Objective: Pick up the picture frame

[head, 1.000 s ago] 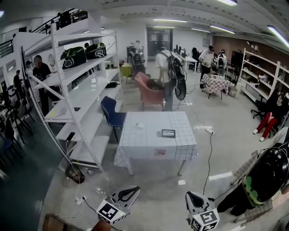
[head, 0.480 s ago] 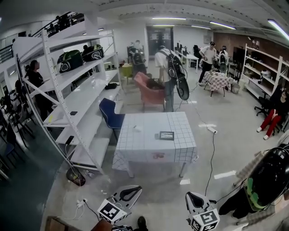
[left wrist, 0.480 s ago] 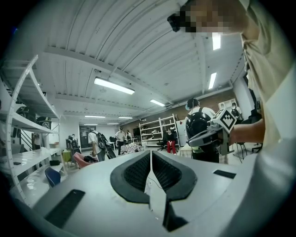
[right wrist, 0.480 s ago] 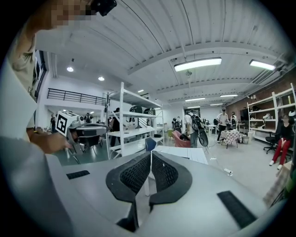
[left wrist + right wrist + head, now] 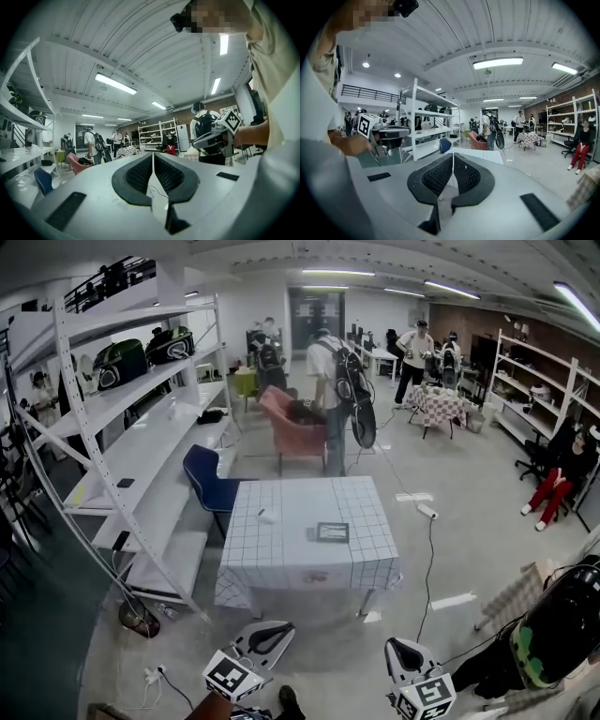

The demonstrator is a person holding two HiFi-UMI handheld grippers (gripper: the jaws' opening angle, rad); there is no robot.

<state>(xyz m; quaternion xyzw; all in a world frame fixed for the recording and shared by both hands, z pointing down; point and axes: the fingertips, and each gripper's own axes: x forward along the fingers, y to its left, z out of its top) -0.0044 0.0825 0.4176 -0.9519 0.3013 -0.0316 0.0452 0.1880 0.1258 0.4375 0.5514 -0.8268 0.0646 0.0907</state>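
Checked cloth covered the surface (image 5: 281,554); the picture frame (image 5: 332,532) lay flat towards its right edge. Left gripper (image 5: 274,636) and right gripper (image 5: 398,652) were well short of it, jaws closed together, holding nothing.

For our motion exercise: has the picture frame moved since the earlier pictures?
No. The picture frame lies at the same spot on the checked tablecloth, near its right edge.

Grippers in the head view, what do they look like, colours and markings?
Both the left gripper and right gripper are smooth light grey, with black ribbed pads lining the jaws. Each carries a white cube printed with black square markers.
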